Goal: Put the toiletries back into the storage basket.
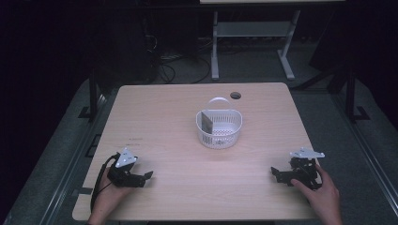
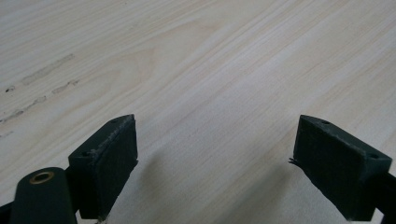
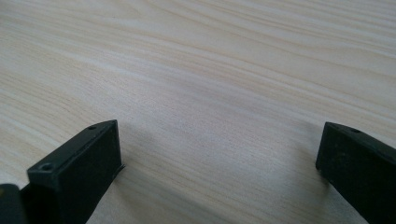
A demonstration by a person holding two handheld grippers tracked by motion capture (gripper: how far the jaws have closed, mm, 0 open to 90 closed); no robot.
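The left hand-held gripper (image 1: 149,176) lies low at the near left corner of the counter (image 1: 178,187), its jaws pointing inward toward the middle, a hand (image 1: 109,193) wrapped around its back. Its jaws stand wide apart and grip nothing; in the left gripper view (image 2: 215,154) bare pale wood runs between the two black pads, with a few faint scuff marks (image 2: 42,81) off to one side. The grey plate (image 1: 126,158) on top tilts up toward the far side.

The right hand-held gripper (image 1: 274,172) sits at the near right corner, pointing inward the other way, with a hand (image 1: 319,190) curled over it. Its jaws are spread wide too, with nothing in them; the right gripper view (image 3: 219,158) has plain wood grain in the gap.

Farther out, between the two and well apart from both, a white basket (image 1: 218,127) stands upright near the middle of the counter, its handle (image 1: 217,99) folded back. A flat grey thing (image 1: 206,122) leans inside it against the left wall; I cannot tell what it is. A round cable hole (image 1: 235,95) sits just beyond, by the far edge. Past the counter, on the dark floor, cables (image 1: 178,65) lie beside a white frame's legs (image 1: 251,42).
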